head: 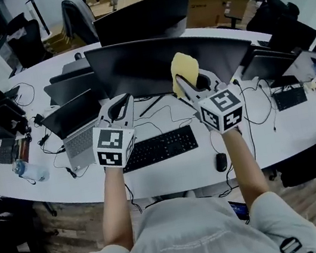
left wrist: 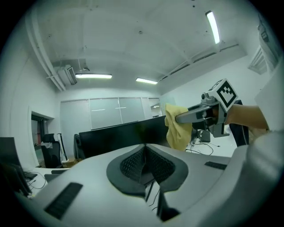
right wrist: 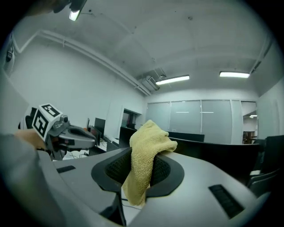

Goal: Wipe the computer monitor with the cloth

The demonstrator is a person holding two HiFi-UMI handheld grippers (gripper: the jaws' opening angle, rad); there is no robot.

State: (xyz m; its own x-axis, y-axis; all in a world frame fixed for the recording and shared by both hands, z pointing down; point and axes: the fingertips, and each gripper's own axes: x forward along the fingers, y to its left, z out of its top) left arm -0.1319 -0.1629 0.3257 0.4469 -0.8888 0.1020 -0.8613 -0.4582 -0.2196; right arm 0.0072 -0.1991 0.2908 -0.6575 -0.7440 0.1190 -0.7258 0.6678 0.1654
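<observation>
A wide black curved monitor (head: 159,62) stands at the middle of the white desk (head: 172,172). My right gripper (head: 182,84) is shut on a yellow cloth (head: 184,68), held up in front of the right half of the screen. In the right gripper view the cloth (right wrist: 146,155) bulges out above the jaws and droops below them, with the monitor (right wrist: 213,153) beyond. My left gripper (head: 119,108) hovers over the desk left of it, shut with nothing in it (left wrist: 144,156). The left gripper view also shows the cloth (left wrist: 177,128) hanging from the right gripper (left wrist: 195,116).
A black keyboard (head: 159,148) and a mouse (head: 221,162) lie below the grippers, with cables across the desk. An open laptop (head: 79,127) and a water bottle (head: 29,171) sit to the left. More monitors stand on both sides and behind.
</observation>
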